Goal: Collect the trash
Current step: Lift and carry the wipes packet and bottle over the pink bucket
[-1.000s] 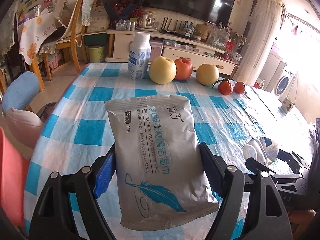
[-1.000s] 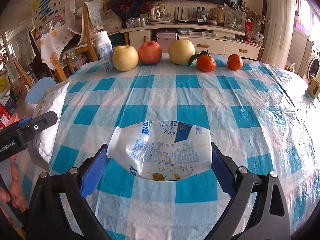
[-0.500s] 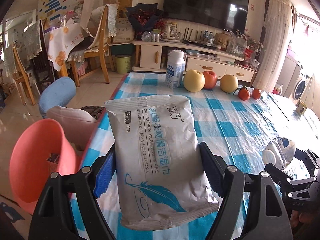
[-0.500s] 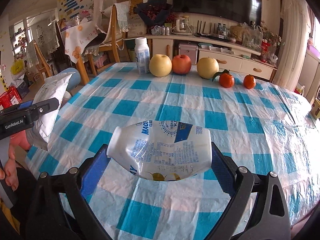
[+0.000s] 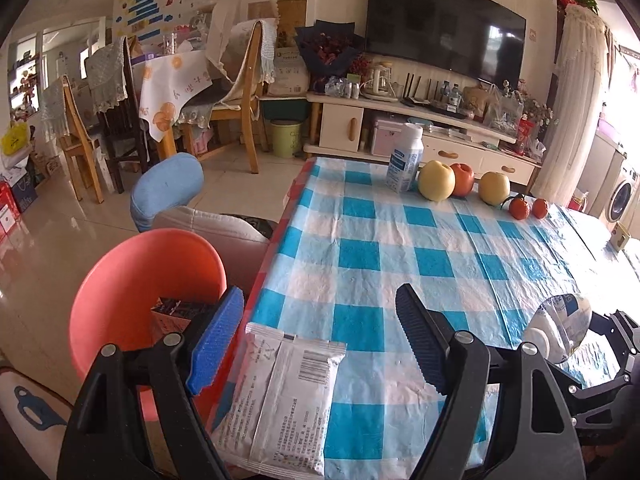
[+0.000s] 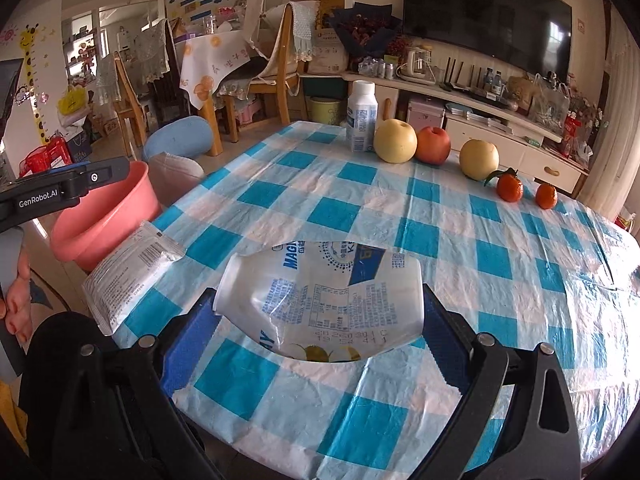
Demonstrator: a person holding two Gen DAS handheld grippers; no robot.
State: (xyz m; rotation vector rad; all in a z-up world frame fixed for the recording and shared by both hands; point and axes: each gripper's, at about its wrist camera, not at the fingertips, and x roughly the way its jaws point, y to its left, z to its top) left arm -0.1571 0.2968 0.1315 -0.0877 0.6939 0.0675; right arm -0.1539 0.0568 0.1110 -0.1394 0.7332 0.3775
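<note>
Left gripper [image 5: 320, 344] gapes empty above the fallen wipes packet [image 5: 288, 404]; right gripper [image 6: 320, 344] clamps the crushed bottle [image 6: 320, 304] — next, the pink bin [image 6: 108, 220] off its left.

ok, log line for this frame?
left gripper: open | wipes packet: loose at table edge, beside pink bin | right gripper: shut on crushed bottle

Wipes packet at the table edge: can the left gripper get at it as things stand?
Probably yes: the left gripper hangs open right by the wipes packet, with nothing between them; the pink bin stands beside.
</note>
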